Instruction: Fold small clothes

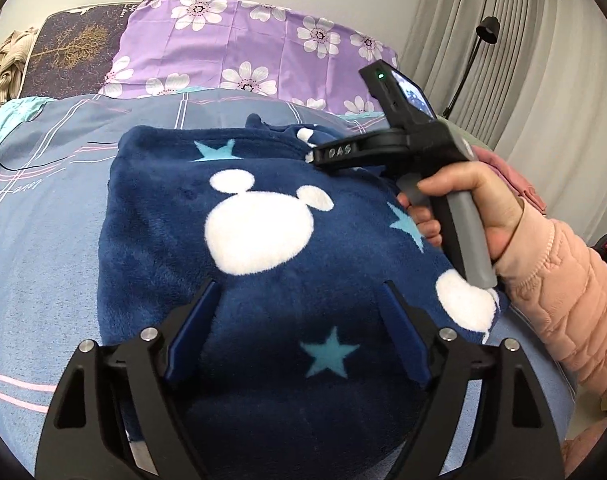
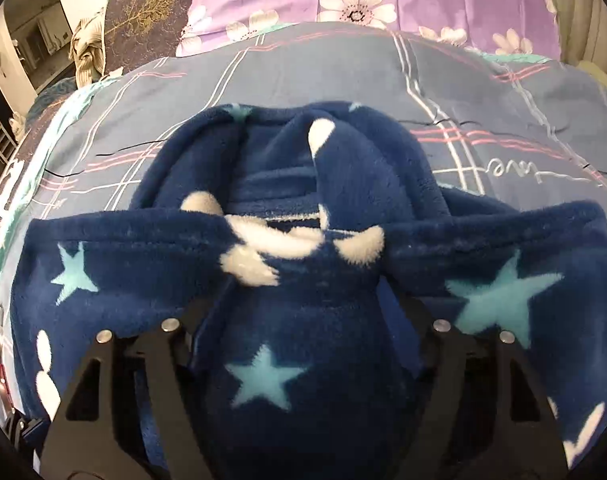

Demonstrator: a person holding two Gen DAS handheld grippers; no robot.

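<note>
Fleece garment (image 1: 263,240) on plaid quilt (image 1: 43,240); purple pillow (image 1: 243,40) behind; both tongs apart.

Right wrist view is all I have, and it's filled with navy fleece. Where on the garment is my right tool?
Observer: The left wrist view shows the right tool with its tip at the far edge of the garment, by the bunched hood end.
Operator: And the left tool?
Observer: The left tool is open over the near edge, with nothing pinched between its fingers.
Operator: Anything off to the side that I should know about?
Observer: A black lamp stands by the grey curtain, past the bed on the picture's right side.
</note>
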